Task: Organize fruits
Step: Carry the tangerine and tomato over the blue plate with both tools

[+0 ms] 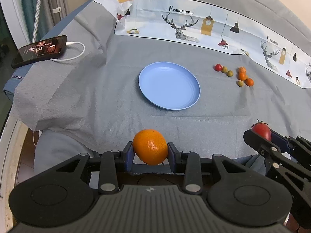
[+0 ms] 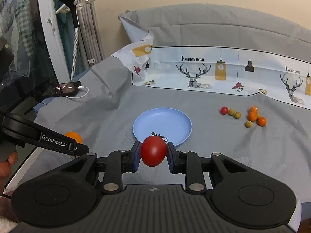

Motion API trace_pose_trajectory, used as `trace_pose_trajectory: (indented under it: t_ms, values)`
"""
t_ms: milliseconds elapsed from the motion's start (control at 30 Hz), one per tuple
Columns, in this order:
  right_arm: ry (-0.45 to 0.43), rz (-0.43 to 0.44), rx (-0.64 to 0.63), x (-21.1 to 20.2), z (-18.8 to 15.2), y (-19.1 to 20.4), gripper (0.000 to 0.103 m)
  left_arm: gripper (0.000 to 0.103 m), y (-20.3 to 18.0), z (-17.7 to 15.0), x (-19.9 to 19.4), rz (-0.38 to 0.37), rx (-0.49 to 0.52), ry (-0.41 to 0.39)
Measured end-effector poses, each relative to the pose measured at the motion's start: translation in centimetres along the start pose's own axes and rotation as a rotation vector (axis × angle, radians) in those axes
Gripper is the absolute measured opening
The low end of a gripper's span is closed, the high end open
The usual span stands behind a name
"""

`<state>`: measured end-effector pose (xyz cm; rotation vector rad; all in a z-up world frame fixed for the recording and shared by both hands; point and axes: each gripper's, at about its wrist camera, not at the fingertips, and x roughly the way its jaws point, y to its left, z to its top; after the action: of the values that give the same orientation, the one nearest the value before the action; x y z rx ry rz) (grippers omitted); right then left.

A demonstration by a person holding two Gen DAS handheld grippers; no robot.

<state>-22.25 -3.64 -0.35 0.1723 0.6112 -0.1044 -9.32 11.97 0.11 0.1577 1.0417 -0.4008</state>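
Left wrist view: the left gripper [image 1: 150, 151] pinches an orange [image 1: 150, 146] above the grey cloth [image 1: 77, 101], short of the blue plate [image 1: 169, 86]. The right gripper [image 2: 153, 154] clamps a red tomato [image 2: 153, 150] (stem up) at the plate's near rim.

Plate [image 1: 169, 86] sits mid-cloth [image 1: 87, 101]. Loose fruit cluster [image 1: 236, 74] lies right of it, apart from it. Phone [image 1: 39, 50] on cable [image 1: 74, 54] lies far left. Printed sheet [image 1: 204, 25] runs behind plate and cluster. 2 held fruits hang before the plate: orange [image 1: 150, 146] left, tomato [image 2: 153, 151] right.
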Motion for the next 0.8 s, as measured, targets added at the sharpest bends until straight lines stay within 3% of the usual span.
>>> trace_pose_trajectory:
  t_ms: [800]
  values:
    - [0.1, -0.011, 0.02, 4.9, 0.8, -1.1, 0.029, 0.04, 1.3, 3.1, 5.0, 0.017, -0.046, 0.102]
